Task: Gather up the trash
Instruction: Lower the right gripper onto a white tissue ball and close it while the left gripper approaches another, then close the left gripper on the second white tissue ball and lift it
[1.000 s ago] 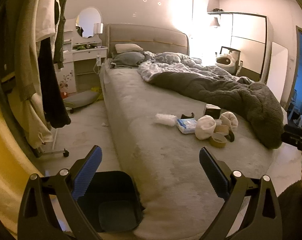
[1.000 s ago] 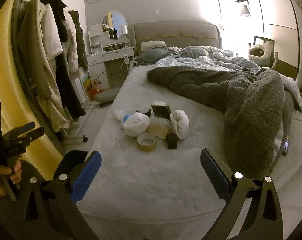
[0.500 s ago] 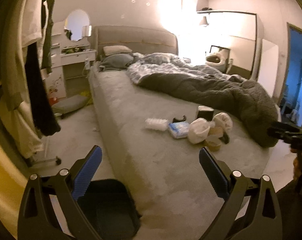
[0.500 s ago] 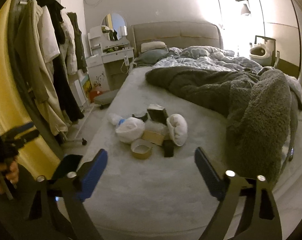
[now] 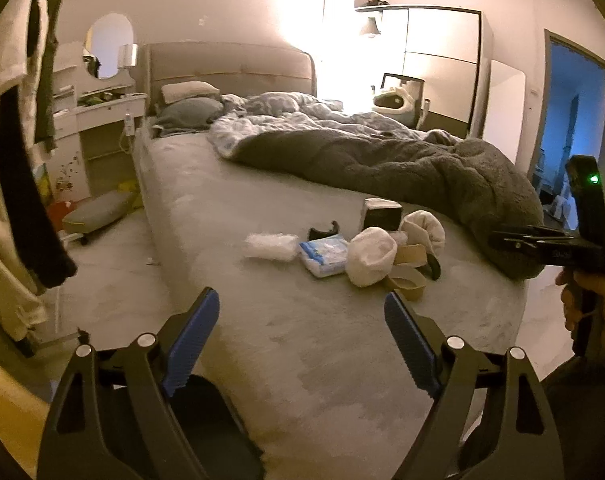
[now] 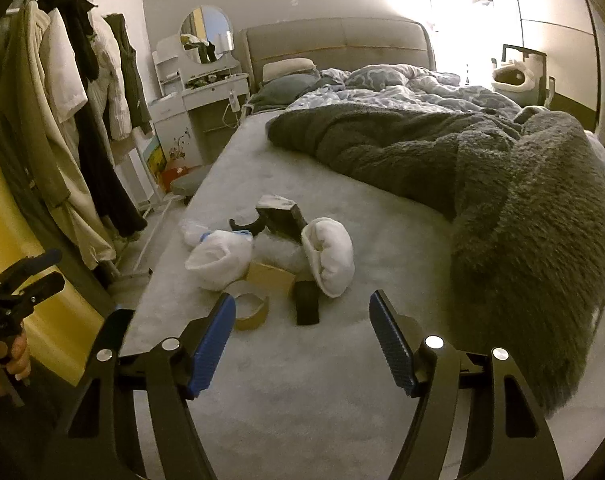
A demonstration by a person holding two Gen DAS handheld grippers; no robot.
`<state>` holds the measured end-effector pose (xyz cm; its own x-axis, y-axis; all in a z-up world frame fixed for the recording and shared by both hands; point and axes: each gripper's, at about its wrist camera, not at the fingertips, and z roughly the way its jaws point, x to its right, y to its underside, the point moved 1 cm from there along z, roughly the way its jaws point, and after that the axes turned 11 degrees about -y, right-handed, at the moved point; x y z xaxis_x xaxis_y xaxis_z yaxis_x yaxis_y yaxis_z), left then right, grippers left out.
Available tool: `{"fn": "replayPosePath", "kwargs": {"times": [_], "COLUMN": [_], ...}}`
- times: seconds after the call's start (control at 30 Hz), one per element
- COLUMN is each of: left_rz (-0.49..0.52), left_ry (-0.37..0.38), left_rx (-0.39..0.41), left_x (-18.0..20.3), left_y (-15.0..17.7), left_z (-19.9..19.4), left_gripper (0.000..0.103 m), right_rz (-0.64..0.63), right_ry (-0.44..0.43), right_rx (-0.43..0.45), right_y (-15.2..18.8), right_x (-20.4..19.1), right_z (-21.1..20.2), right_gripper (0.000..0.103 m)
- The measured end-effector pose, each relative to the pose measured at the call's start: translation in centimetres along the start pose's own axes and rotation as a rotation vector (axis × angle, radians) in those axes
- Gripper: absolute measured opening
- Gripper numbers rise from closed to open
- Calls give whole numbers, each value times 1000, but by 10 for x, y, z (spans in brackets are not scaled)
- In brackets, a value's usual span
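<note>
A heap of trash lies on the grey bed [image 5: 230,208]: a clear plastic wad [image 5: 271,245], a blue-white packet [image 5: 324,255], two white crumpled wads [image 6: 218,260] [image 6: 329,255], a brown tape roll [image 6: 252,310], a cardboard piece [image 6: 270,278], a dark box [image 6: 280,216] and a small black piece [image 6: 306,307]. My left gripper [image 5: 300,334] is open and empty over the bed's near corner, short of the heap. My right gripper [image 6: 302,338] is open and empty, just short of the tape roll. A dark bin [image 5: 210,420] stands on the floor below the left gripper.
A rumpled grey blanket [image 6: 522,200] covers the bed's right side. Clothes hang on a rack [image 6: 74,128] at the left. A white dresser with a round mirror [image 6: 204,92] stands beside the headboard. A low stool [image 5: 98,212] sits on the floor.
Both grippers have moved forward toward the heap, which looks larger in both views. The right gripper's jaws have narrowed a little. The bin has slid lower in the left wrist view.
</note>
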<state>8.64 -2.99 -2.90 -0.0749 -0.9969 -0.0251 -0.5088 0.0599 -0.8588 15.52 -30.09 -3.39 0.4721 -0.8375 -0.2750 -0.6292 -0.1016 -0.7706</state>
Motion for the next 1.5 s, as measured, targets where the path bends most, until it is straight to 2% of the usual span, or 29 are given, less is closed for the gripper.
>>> {"fn": "replayPosePath", "kwargs": {"times": [0.13,0.33,0.63,0.73,0.87,1.1,1.37,1.43,1.47,1.5], "left_rz": [47,53,60,61,41,17,-3,-8,-11,-14], "left_ry": [28,85,145,168,200,209,218,230,239,247], "left_rx": [-3,-18,-31,-35,-62,-122,-207,-222,-232,-241], "left_x": [14,23,38,44,51,62,69,69,70,70], "left_y": [-2,-4,-15,-18,-21,-24,-23,-24,-24,-24], "left_z": [19,37,63,71,86,113,145,151,154,156], "left_gripper": [86,85,85,85,85,83,73,69,65,60], "right_rz": [14,-5,-25,-25,-24,-8,31,34,33,34], "right_ry": [-10,-23,-34,-24,-23,-57,-83,-78,-70,-66], "right_rx": [13,16,-29,-54,-69,-91,-143,-156,-160,-160], "right_y": [-8,-23,-36,-37,-36,-38,-39,-39,-39,-40], "right_x": [9,13,20,24,29,38,48,48,48,48], "right_z": [8,25,55,63,69,79,93,95,96,96], "right_gripper": [67,66,65,60,55,51,39,33,26,24]}}
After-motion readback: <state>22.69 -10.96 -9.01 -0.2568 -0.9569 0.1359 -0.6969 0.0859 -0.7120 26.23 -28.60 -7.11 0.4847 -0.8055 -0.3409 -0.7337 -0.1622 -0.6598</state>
